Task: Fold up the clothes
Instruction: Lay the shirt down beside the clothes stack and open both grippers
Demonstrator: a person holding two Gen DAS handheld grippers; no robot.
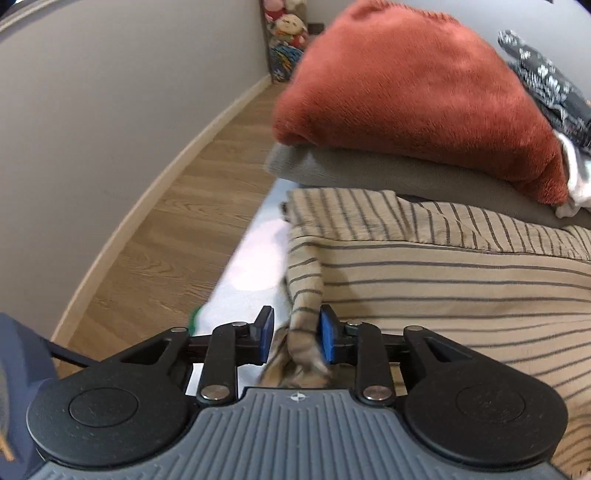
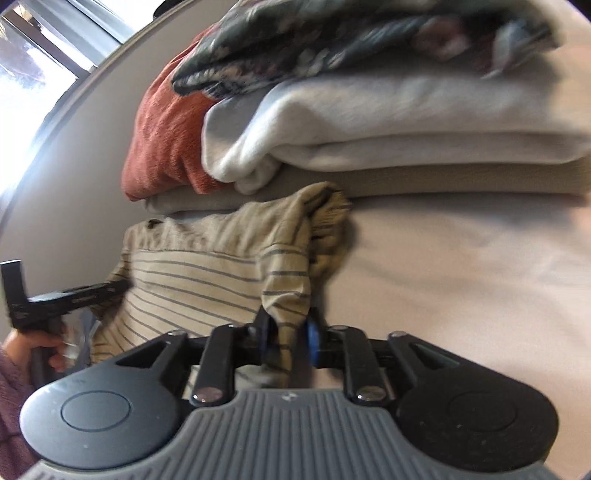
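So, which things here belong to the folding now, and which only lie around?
In the job:
- striped beige garment
- left hand-held gripper
- right hand-held gripper

Lying about:
- rust-red fleece
- white folded cloth
- dark patterned cloth
- soft toys

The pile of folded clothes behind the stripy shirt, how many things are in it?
4 that show: a grey-brown one at the bottom, a rust-red fuzzy one on its left, a white one on its right, a dark patterned one on top. More may be hidden.
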